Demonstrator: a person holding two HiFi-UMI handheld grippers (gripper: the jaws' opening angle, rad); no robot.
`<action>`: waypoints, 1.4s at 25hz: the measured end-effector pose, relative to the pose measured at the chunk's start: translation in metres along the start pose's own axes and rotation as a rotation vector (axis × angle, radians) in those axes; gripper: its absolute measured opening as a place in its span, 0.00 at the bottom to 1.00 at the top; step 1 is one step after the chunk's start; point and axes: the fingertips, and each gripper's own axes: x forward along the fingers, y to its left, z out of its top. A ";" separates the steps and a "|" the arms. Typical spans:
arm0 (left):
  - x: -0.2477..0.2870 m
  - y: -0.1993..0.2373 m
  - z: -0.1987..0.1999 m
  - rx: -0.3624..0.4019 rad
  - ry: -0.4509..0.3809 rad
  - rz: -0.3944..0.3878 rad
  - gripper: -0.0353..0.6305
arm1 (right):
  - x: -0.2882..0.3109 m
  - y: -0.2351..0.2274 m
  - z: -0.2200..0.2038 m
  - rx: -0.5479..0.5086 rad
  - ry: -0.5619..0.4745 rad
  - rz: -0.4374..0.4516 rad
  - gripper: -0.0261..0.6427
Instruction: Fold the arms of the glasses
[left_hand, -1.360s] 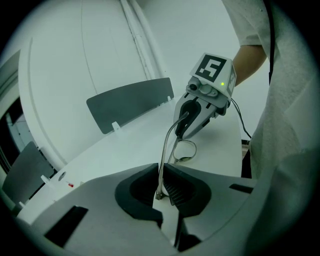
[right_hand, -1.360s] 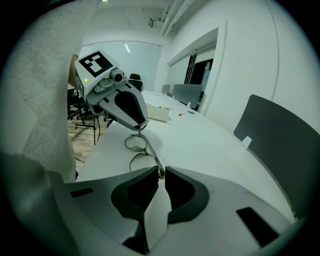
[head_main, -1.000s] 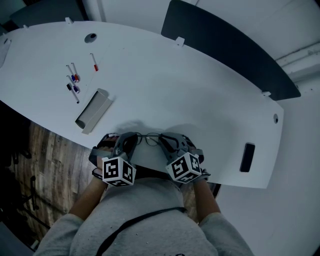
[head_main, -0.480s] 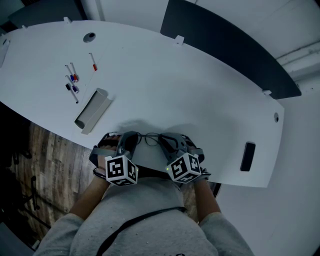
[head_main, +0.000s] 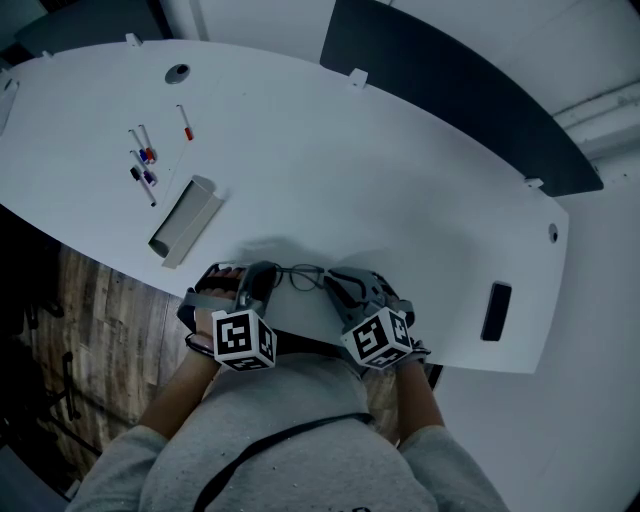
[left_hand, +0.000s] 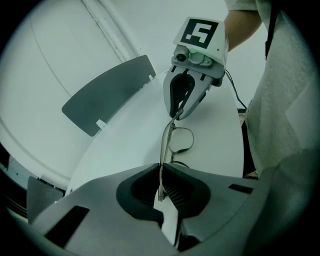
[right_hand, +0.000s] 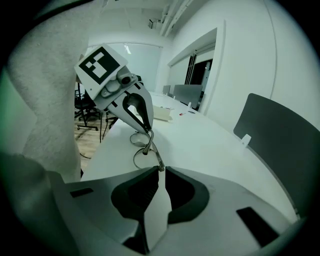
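The thin metal-framed glasses (head_main: 300, 275) sit just above the white table (head_main: 330, 170) near its front edge, held between my two grippers. My left gripper (head_main: 266, 278) is shut on one arm of the glasses (left_hand: 161, 182), which runs between its pads in the left gripper view. From there the arm leads to a lens (left_hand: 181, 140) and the right gripper (left_hand: 184, 102). My right gripper (head_main: 336, 284) is shut on the tip of the other arm (right_hand: 159, 167). Beyond it a lens (right_hand: 141, 156) and the left gripper (right_hand: 140, 112) show.
A grey open box (head_main: 185, 222) lies to the left, with several pens (head_main: 145, 165) and a red marker (head_main: 187, 125) behind it. A black rectangle (head_main: 494, 313) lies at the right. A dark panel (head_main: 460, 90) stands along the far edge. The person's body is against the near edge.
My left gripper has rolled a little and its marker cube has shifted slightly right. The right gripper has edged slightly right. The glasses stay held between them.
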 end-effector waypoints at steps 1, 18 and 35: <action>0.000 0.000 0.000 0.003 0.002 -0.004 0.09 | -0.005 0.000 0.001 0.007 -0.014 0.006 0.12; 0.001 -0.002 0.000 0.043 -0.011 -0.016 0.09 | 0.006 0.014 0.054 -0.039 -0.151 0.059 0.08; 0.002 -0.007 0.001 0.071 -0.015 -0.001 0.09 | 0.014 0.013 0.042 0.013 -0.149 0.085 0.08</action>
